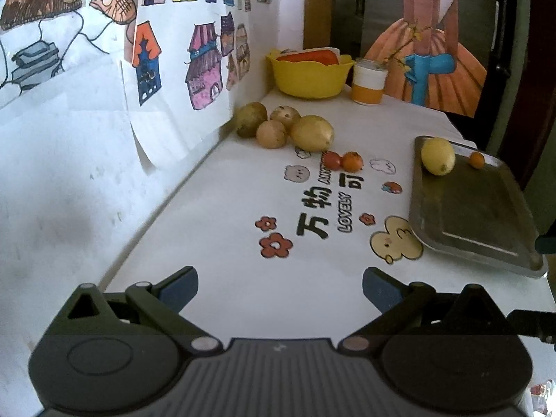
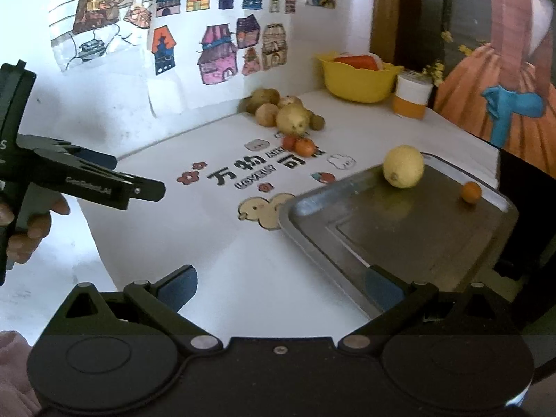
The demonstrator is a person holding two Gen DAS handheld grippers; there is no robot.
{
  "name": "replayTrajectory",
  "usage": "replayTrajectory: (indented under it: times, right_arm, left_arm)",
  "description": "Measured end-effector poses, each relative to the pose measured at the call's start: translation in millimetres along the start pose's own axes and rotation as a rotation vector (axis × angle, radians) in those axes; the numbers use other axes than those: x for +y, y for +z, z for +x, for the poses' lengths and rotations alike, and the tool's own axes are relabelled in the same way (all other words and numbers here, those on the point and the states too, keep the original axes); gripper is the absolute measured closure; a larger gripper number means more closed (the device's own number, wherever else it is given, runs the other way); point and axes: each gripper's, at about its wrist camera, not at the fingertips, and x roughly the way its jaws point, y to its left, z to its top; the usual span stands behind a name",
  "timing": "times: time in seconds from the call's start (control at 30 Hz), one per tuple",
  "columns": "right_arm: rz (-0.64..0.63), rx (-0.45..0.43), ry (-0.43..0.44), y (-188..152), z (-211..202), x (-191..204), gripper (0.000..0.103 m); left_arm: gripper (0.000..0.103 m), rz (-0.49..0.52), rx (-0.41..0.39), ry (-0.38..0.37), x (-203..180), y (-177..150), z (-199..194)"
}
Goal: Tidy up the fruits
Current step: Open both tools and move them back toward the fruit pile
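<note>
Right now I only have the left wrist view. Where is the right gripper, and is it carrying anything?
Observer: The right gripper is open and empty. One finger lines up with the near rim of the rectangular metal tray.
Operator: Is anything hidden behind the potatoes?
Observer: Yes. A small brown round item sits just right of the largest potato. I cannot tell what it is.
Operator: How does my left gripper look from outside?
Observer: The left gripper is seen side-on at the left, above the white printed tablecloth, with a hand on its handle.
</note>
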Motion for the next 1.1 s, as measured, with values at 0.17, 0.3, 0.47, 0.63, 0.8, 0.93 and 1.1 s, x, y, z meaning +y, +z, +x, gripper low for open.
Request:
replayTrajectory:
  times: [0.17,0.3,0.47,0.63,0.8,0.93,1.1]
  right_arm:
    - [-0.018,-0.007,0.010,14,7,-5,0.001]
    - [-0.035,-0.023,0.007,31,14,-13,0.001]
    - [-0.083,-0.056,-0.011,59,19,-26,0.001]
    - [-0.142,-0.076,-0.029,89,34,-39,0.001]
    - [-0.173,-0.068,-0.017,106,58,-56,0.001]
    - [-0.208,-0.049,0.032,112,84,-67,0.001]
    - [-0.247,-0.021,0.089,116,120,-76,0.002]
  left_arm:
    - [0.000,-0.010,-0.007,0.009,2,14,9]
    - [0.000,-0.020,-0.022,0.015,2,29,18]
    - [0.000,-0.047,-0.023,0.014,3,49,32]
    - [0.000,-0.052,-0.024,0.024,0,68,53]
    - [0.000,-0.043,-0.012,0.026,-3,81,77]
    - [0.000,-0.035,-0.004,0.013,-5,89,101]
    - [0.001,-0.053,0.005,-0.025,-5,95,129]
